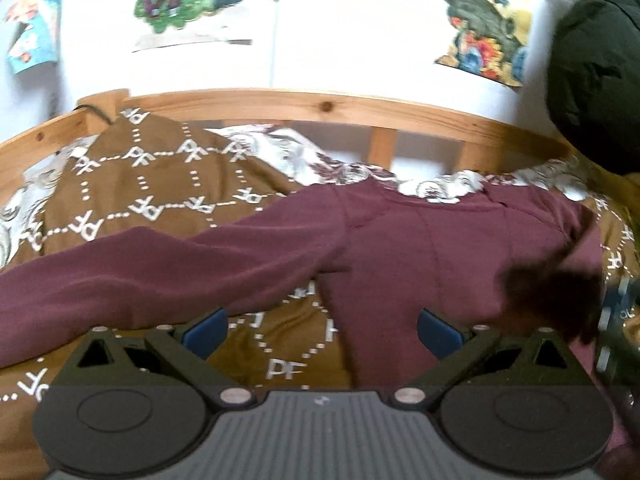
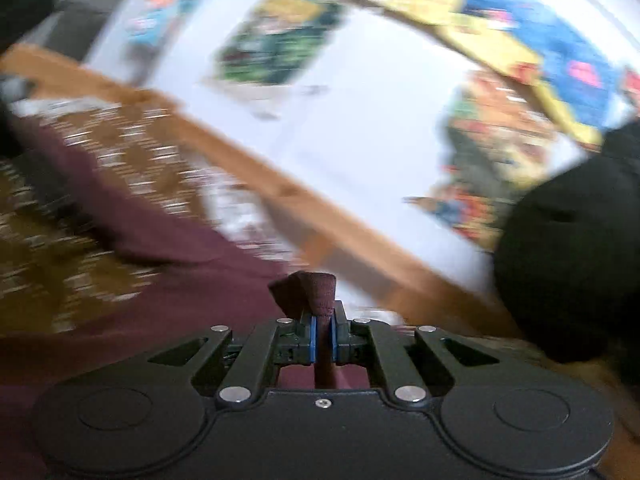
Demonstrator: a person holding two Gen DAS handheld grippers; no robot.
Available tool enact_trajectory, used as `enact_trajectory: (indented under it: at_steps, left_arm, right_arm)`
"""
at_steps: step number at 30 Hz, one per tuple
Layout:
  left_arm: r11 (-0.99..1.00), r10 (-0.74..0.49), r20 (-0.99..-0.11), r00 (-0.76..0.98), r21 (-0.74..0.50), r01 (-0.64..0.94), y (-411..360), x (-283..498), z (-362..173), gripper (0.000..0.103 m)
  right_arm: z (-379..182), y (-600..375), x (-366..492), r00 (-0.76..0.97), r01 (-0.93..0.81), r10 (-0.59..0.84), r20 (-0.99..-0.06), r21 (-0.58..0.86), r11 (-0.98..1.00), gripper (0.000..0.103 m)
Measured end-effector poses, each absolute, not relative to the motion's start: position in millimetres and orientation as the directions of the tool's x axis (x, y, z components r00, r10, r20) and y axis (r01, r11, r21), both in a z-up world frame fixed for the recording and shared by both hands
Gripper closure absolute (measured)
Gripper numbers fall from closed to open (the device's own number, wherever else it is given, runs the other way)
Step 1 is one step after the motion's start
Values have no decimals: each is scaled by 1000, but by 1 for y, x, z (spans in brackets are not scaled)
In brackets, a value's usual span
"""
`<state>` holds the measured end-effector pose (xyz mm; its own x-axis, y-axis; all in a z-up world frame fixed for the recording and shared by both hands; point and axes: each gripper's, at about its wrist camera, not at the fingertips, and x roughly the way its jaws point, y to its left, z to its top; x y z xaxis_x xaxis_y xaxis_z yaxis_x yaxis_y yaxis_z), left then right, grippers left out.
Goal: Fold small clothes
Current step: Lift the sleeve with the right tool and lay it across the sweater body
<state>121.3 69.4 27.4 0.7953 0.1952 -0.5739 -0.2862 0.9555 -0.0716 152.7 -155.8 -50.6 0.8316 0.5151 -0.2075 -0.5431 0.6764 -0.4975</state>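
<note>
A maroon long-sleeved garment (image 1: 384, 252) lies spread across the brown patterned blanket (image 1: 160, 176), one sleeve stretching toward the lower left. My left gripper (image 1: 320, 330) hovers just above the blanket, jaws wide apart, blue pads (image 1: 206, 330) bare with nothing between them. In the right wrist view, my right gripper (image 2: 323, 338) is shut on a bunched fold of the maroon garment (image 2: 316, 292), which pokes up between the blue pads. The rest of the maroon cloth (image 2: 180, 280) trails down to the left; that view is tilted and blurred. A dark blurred shape (image 1: 560, 304) crosses the garment's right edge.
A wooden bed rail (image 1: 280, 102) runs along the far side of the blanket, with a white wall and colourful posters (image 1: 484, 20) behind. A dark rounded cushion or cloth (image 1: 592, 80) sits at the right. White patterned bedding (image 1: 304, 156) shows behind the garment.
</note>
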Motion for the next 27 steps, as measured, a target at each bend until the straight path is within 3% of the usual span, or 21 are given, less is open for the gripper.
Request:
enact_trajectory:
  at_steps: [8, 12, 14, 16, 22, 27]
  left_arm:
    - [950, 210, -604, 769, -59, -306, 75, 118, 18, 1]
    - [955, 198, -616, 762, -52, -291, 67, 119, 13, 1]
    - [958, 190, -619, 762, -54, -282, 64, 120, 12, 1]
    - [961, 183, -624, 760, -52, -273, 59, 123, 10, 1]
    - [974, 151, -654, 741, -30, -224, 37, 133, -4, 1]
    - [977, 144, -725, 673, -2, -212, 10, 146, -27, 1]
  right_arm:
    - [-87, -125, 115, 673, -734, 628, -392, -463, 497, 96]
    - [-86, -132, 111, 626, -777, 645, -438, -415, 473, 73]
    - [-81, -140, 109, 607, -794, 657, -447, -385, 471, 48]
    - [-75, -151, 107, 583, -812, 672, -456, -337, 476, 34]
    - [-60, -191, 130, 655, -749, 623, -427, -263, 608, 20]
    - [-61, -230, 190, 838, -502, 414, -354, -207, 840, 22]
